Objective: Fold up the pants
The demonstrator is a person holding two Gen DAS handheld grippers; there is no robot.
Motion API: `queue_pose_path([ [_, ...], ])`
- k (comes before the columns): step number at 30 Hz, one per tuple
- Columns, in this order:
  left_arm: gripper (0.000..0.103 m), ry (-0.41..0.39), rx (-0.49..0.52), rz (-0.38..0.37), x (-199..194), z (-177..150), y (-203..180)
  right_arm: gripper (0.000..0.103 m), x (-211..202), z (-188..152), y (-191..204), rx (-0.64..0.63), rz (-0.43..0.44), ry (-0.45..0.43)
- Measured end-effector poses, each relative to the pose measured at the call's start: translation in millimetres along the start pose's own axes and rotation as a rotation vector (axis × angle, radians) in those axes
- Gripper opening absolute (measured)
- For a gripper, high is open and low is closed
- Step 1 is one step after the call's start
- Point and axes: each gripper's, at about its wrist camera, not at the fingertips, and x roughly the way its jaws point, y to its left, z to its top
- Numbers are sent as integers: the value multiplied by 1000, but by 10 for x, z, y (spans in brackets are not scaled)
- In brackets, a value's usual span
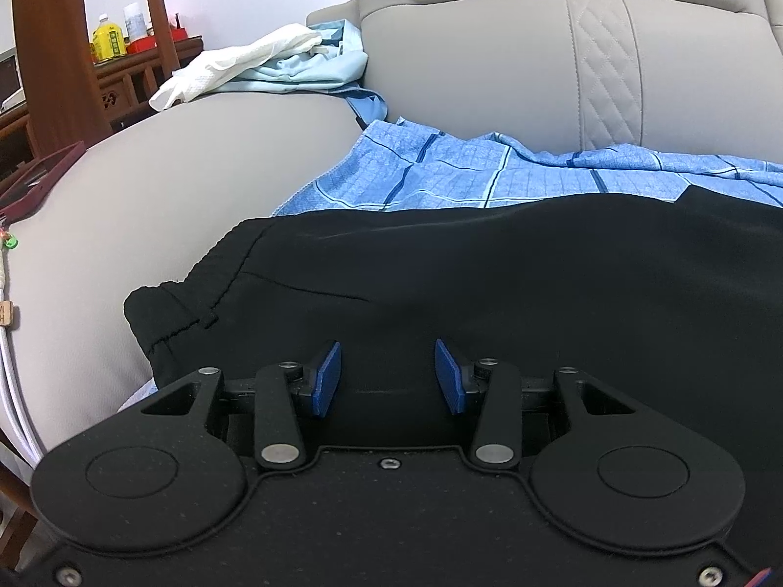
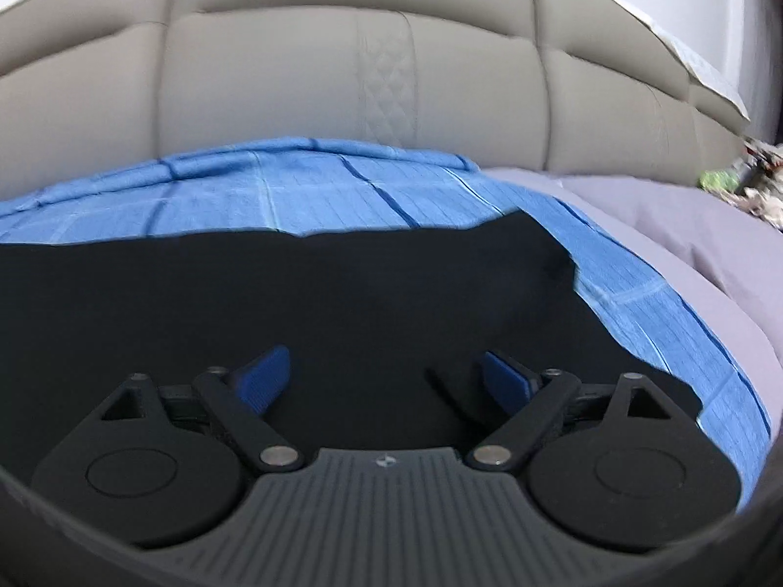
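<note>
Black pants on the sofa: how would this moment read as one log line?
task: fold pants | black pants flat on blue checked cloth | left gripper open above waistband end | right gripper open, nothing held

Even, soft indoor light, no hard shadows or glare in either view. Left wrist view is sharp; black pants are underexposed, fold detail mostly lost, only faint sheen on the creases. Right wrist view is motion-blurred throughout: sofa backrest seams and blue checked cloth smeared, worst toward the right edge. Strong fisheye bowing in both, with dark vignette at the bottom corners.
</note>
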Motion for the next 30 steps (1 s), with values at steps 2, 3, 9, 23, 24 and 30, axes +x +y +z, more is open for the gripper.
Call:
queue_pose_path([
  [2, 42, 0, -1, -1, -3, -1, -2, 99, 47, 22, -106, 44, -45, 21],
  [3, 42, 1, -4, -3, -2, -3, 5, 99, 53, 45, -147, 60, -70, 26],
  [9, 43, 12, -42, -23, 1, 8, 58, 99, -168, 84, -410, 123, -109, -12],
  [23, 48, 41, -126, -71, -111, -27, 156, 99, -406, -90, -984, 372, -84, 45],
  [24, 48, 41, -124, -65, -102, -40, 148, 100, -430, -110, -924, 354, -52, 32],
  [30, 49, 37, -114, -59, -105, -45, 133, 101, -297, -173, -494, 78, -34, 85],
])
